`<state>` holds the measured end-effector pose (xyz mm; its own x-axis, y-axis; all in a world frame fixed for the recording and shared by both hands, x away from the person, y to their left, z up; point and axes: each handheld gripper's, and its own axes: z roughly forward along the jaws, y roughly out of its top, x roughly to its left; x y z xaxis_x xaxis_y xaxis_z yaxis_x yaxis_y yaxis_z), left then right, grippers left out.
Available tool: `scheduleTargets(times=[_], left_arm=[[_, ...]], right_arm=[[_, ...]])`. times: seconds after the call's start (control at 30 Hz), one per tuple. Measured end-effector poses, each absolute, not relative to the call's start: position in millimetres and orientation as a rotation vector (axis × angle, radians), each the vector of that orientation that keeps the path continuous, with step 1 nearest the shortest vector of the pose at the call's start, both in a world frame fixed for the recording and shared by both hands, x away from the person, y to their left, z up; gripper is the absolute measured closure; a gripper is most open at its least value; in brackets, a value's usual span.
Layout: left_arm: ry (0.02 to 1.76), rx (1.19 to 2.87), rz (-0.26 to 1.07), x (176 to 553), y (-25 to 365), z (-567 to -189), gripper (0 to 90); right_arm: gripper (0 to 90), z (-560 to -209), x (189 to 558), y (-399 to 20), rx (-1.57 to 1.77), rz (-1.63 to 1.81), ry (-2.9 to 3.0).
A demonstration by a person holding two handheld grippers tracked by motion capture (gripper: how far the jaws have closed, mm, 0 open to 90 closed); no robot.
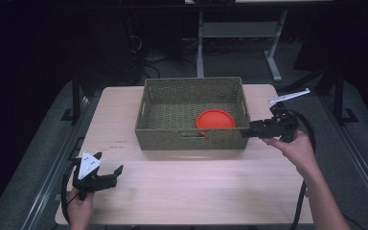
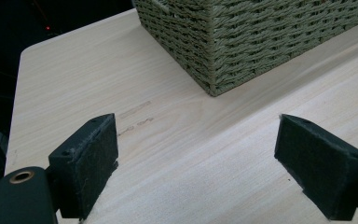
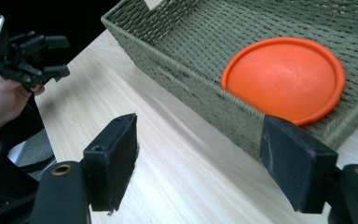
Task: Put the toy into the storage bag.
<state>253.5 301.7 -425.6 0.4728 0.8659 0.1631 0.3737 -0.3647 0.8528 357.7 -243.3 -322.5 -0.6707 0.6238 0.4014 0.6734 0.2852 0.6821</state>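
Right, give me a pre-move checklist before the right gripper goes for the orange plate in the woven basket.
1. Right gripper open and holding nothing: ok.
2. Round orange plate lying in the olive woven rectangular basket, nothing on top of it: ok.
3. Plate close against the basket's near wall, so the jaws may have little room there: not ok.
4. Right gripper outside the basket, at its near right corner: ok.
5. Left gripper open and well apart from the basket on the pale wooden table: ok.
6. Plate's rim liftable from the basket floor: cannot tell.

Dim lab, wooden table (image 1: pixel 182 191), desk frame (image 1: pixel 239 33), cables (image 1: pixel 143 57)
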Motion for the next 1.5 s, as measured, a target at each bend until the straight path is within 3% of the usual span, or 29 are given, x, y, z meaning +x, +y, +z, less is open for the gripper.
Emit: scheduleTargets(times=[0.87,1.5], left_arm=[[1.030,1.940,0.799,252.4,300.1,-426.0,12.8],[1.034,1.943,0.800,252.7,300.0,-427.0,12.8]], right_arm=[[26.2,-358.6,310.5,-261.0,-1.285,-1.366,-2.494],[25.4,-405.2,289.0,-293.9,-1.411,-1.351,-2.417]])
